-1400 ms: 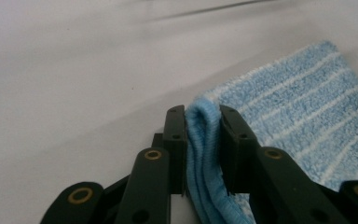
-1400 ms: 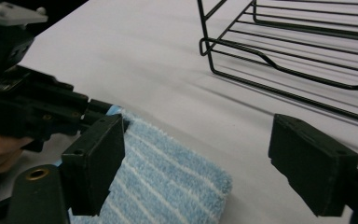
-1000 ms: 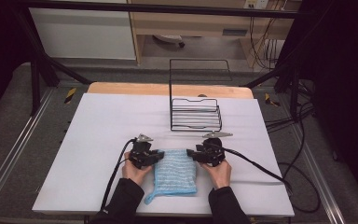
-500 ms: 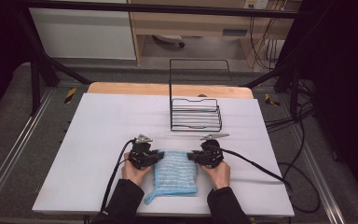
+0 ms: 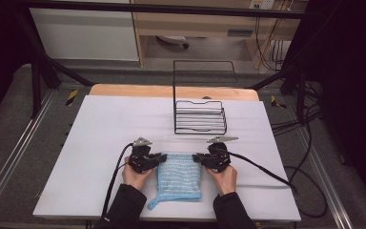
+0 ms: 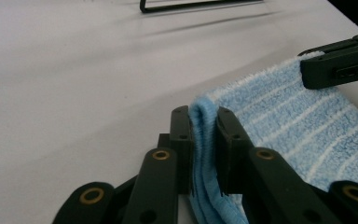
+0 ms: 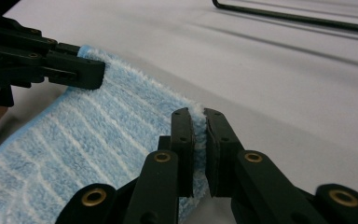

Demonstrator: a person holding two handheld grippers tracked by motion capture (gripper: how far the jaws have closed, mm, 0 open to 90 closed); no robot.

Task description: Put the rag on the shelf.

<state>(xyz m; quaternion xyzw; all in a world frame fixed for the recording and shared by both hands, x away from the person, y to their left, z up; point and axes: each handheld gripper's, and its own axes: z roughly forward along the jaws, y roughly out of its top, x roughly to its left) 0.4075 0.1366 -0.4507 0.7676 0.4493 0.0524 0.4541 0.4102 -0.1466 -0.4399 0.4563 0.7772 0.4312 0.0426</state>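
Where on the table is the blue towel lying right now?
In the high view the blue towel lies flat near the table's front edge, between the two hands, with the left claw and right claw pinching its far corners; the wire rack stands behind it.

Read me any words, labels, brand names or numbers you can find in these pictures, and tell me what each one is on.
None can be read.
The blue towel, the wire rack and the white table carry no writing.
A small light label on the wooden shelf behind the table is too blurred to read.
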